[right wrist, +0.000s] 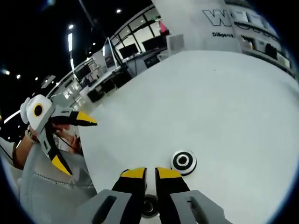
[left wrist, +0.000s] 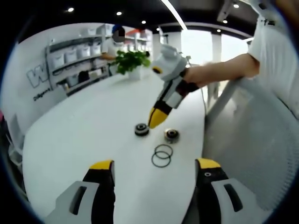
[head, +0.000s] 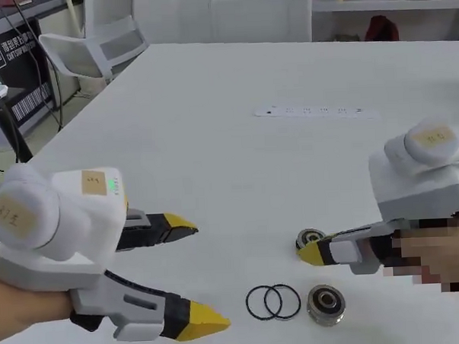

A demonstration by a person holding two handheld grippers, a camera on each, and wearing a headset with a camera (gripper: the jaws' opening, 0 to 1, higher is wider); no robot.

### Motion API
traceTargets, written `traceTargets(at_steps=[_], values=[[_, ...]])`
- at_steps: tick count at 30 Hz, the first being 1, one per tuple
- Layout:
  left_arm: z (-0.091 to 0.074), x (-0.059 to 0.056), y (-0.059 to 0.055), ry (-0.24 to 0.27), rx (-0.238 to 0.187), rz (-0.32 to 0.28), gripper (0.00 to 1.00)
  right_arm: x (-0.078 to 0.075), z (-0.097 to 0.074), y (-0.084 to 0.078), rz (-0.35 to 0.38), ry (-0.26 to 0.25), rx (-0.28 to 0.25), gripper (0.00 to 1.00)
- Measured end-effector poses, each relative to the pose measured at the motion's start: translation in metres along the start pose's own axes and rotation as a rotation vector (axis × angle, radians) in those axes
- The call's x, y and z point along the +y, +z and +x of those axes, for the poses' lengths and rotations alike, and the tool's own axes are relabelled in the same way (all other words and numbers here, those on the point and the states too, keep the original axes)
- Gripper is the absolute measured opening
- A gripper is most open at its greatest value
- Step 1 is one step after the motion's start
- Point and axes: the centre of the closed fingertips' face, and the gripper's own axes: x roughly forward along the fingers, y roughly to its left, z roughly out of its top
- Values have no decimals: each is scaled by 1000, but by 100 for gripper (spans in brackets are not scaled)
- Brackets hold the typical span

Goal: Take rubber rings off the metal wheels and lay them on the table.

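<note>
Wheel (head: 326, 303) flat — bore upward

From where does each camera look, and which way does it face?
Head view: headset, facing down at the table; left tongs, right tongs, a hand show.
Left gripper view: on the left tongs, facing the rubber rings, right tongs and an arm.
Right gripper view: on the right tongs, low over a wheel, facing the left tongs.
Shared: head and left gripper views both show rings and two wheels.

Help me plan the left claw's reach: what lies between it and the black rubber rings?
Nothing: the left gripper view shows bare white table between the left claw and the black rubber rings.
</note>
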Motion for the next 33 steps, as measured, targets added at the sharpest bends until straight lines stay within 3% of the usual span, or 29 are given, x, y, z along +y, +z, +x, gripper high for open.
traceTargets(at_steps=[5,9,13,15,17,19,26,29,33], values=[[-6,6,16,23,-8,43,72,-5,-10,14,13,-4,-81,6],[-11,8,42,17,-50,83,71,-11,-18,22,25,-12,-127,8],[-12,12,68,12,-101,121,70,-25,-27,29,39,-58,-171,8],[-9,16,80,6,-134,123,69,-34,-30,27,83,-79,-182,8],[-3,23,88,18,-136,137,67,-41,-30,22,136,-86,-176,8],[4,28,99,23,-140,173,65,-48,-31,18,144,-102,-171,8],[31,33,128,-10,-190,229,61,-61,-27,7,167,-117,-167,10],[42,36,138,-26,-218,228,60,-65,-25,4,139,-125,-164,13],[55,45,146,-32,-242,214,56,-69,-21,-3,42,-136,-132,21]])
